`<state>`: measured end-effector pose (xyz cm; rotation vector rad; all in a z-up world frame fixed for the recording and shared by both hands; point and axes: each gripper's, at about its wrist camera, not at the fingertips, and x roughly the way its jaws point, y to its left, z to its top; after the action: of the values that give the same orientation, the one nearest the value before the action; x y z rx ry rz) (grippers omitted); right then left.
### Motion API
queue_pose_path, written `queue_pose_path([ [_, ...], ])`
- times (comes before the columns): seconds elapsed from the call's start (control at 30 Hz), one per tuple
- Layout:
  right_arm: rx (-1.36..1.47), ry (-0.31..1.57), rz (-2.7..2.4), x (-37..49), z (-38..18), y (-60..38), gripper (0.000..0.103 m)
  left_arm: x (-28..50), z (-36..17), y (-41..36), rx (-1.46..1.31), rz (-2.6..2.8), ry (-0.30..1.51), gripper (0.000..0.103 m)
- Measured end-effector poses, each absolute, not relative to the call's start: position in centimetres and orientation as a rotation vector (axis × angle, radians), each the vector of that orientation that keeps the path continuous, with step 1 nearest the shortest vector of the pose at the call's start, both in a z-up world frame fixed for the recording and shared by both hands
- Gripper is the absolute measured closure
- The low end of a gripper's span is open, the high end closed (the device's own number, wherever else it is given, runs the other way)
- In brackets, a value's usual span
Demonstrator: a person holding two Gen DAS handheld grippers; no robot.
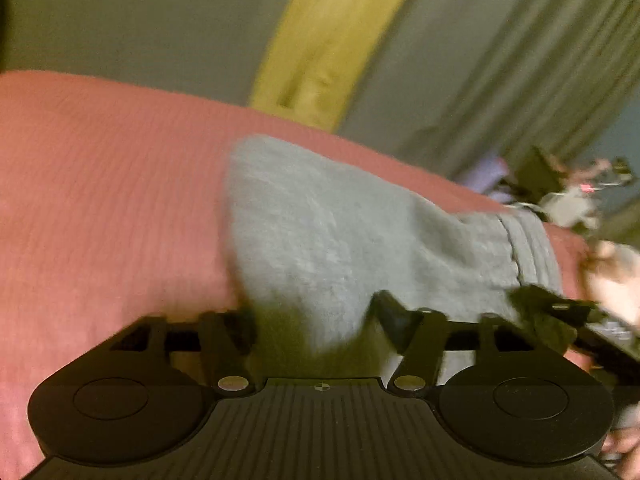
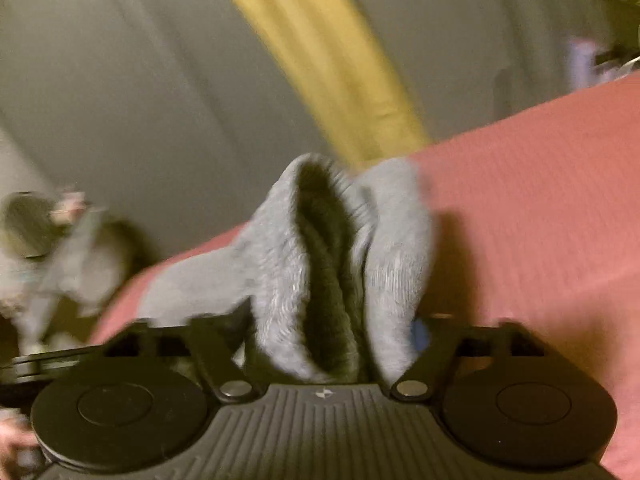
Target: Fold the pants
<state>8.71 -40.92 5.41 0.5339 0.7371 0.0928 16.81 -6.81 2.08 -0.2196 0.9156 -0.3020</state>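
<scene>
Grey fleece pants (image 1: 340,232) lie on a pink bedspread (image 1: 104,184). My left gripper (image 1: 312,320) is shut on a fold of the grey cloth, which bunches between its jaws. The ribbed waistband (image 1: 532,248) shows to the right, where my right gripper (image 1: 560,312) is seen gripping it. In the right wrist view the pants (image 2: 332,264) rise in a bunched, open fold between the jaws, and my right gripper (image 2: 336,328) is shut on them. Both views are blurred.
The pink bedspread (image 2: 540,216) covers the bed. Grey curtains (image 1: 500,60) and a yellow curtain strip (image 1: 328,36) hang behind it. Blurred clutter (image 1: 568,184) sits beyond the bed's right edge. A person's figure (image 2: 44,248) shows at the left.
</scene>
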Motion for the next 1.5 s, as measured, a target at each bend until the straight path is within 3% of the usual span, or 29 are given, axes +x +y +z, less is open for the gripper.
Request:
queue_pose_path([
  [0.03, 0.499, 0.732, 0.031, 8.4, 5.6, -41.3, 0.004, 16.0, 2.1, -6.9, -0.18, -0.296, 0.895, 0.022],
  [0.27, 0.484, 0.77, 0.017, 5.2, 2.6, -41.1, 0.004, 6.0, -0.7, -9.4, 0.113, -0.491, 0.829, 0.01],
  [0.43, 0.48, 0.792, -0.008, 4.7, 0.6, -39.4, 0.004, 4.5, -3.4, -11.4, 0.317, -0.35, 0.769, 0.011],
  [0.63, 0.466, 0.8, -0.037, 4.9, 0.2, -38.5, 0.004, 7.4, -4.9, -8.2, 0.192, -0.186, 0.871, 0.009],
  [0.8, 0.384, 0.858, -0.067, 4.9, -1.2, -38.0, 0.004, 9.7, -6.0, -2.2, -0.299, -0.144, 1.04, 0.007],
  [0.87, 0.374, 0.854, -0.069, 4.4, -1.0, -38.0, 0.004, 9.5, -5.8, -1.0, -0.363, -0.123, 1.057, 0.007],
  [1.1, 0.309, 0.949, -0.107, -0.1, -0.5, -37.3, 0.004, 7.2, -4.7, 0.6, -0.333, 0.078, 1.069, 0.007],
  [1.3, 0.288, 1.035, -0.136, -4.4, -1.5, -35.1, 0.004, 5.2, -5.1, -5.8, -0.107, -0.094, 1.147, 0.006],
  [1.5, 0.113, 1.012, -0.109, -4.9, -0.1, -31.5, 0.004, 2.9, -5.0, -9.5, 0.025, -0.123, 1.07, 0.006],
])
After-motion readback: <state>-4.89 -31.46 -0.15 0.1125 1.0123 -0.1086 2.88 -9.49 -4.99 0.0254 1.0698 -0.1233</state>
